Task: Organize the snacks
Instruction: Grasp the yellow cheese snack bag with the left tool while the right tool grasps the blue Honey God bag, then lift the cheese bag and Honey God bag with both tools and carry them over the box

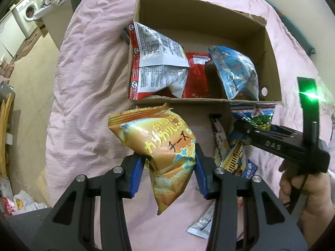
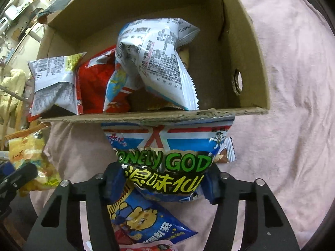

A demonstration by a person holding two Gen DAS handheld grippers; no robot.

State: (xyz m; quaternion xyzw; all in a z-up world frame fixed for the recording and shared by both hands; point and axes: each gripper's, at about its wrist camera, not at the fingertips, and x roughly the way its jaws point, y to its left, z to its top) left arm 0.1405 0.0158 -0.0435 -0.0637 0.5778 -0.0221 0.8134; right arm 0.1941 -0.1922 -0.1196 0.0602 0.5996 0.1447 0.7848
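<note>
My left gripper (image 1: 169, 163) is shut on an orange cheese-snack bag (image 1: 159, 146) and holds it above the pink bedspread, just in front of the cardboard box (image 1: 201, 16). My right gripper (image 2: 161, 183) is shut on a blue "Lonely God" bag (image 2: 167, 148) whose top touches the box's near wall (image 2: 155, 115). Inside the box lie a white-backed bag (image 1: 155, 62), a red bag (image 1: 196, 75) and a blue bag (image 1: 236, 71). The right gripper also shows in the left wrist view (image 1: 247, 125).
Loose snack packs lie on the bedspread under the grippers: a blue bear-print bag (image 2: 142, 221), a small white pack (image 1: 201, 226) and a brown-and-white pack (image 2: 227, 152). The bed edge is at the left, with floor and a washing machine (image 1: 27, 14) beyond.
</note>
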